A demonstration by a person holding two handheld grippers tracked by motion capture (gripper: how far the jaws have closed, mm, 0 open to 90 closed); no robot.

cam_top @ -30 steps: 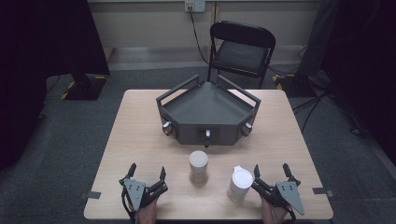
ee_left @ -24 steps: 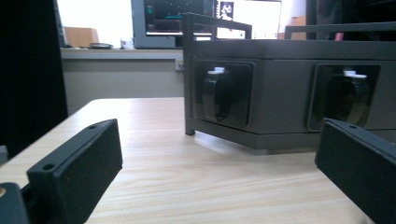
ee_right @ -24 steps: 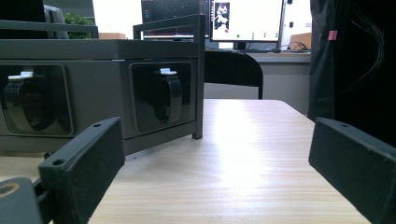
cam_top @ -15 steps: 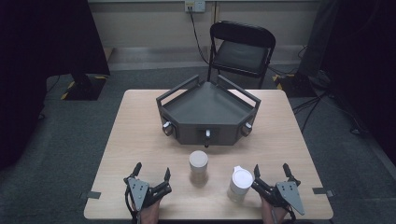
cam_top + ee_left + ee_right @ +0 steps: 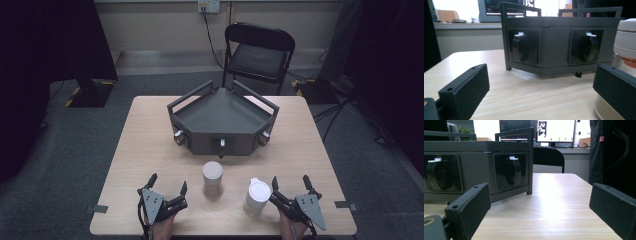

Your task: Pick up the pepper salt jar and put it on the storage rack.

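Note:
A dark grey angular rack (image 5: pixel 222 117) with round knobs on its front faces stands mid-table. In front of it are a pale cylindrical container (image 5: pixel 212 177) and a white lidded cup (image 5: pixel 257 196). My left gripper (image 5: pixel 168 182) rests open at the near edge, left of the pale container and apart from it. My right gripper (image 5: pixel 289 180) is open just right of the white cup. In the left gripper view the gripper (image 5: pixel 541 75) holds nothing; the rack (image 5: pixel 554 50) is ahead and a pale container (image 5: pixel 626 47) stands behind its right jaw. The right gripper (image 5: pixel 539 195) faces the rack's corner (image 5: pixel 486 167) with nothing between its jaws.
The wooden table (image 5: pixel 150 140) has bare surface left and right of the rack. A black folding chair (image 5: pixel 258 52) stands beyond the far edge. Cables (image 5: pixel 345 105) lie on the floor at the right. Monitors (image 5: pixel 555 131) glow in the background.
My left gripper has shifted a little to the right, nearer the pale container. The right gripper and both containers have stayed put.

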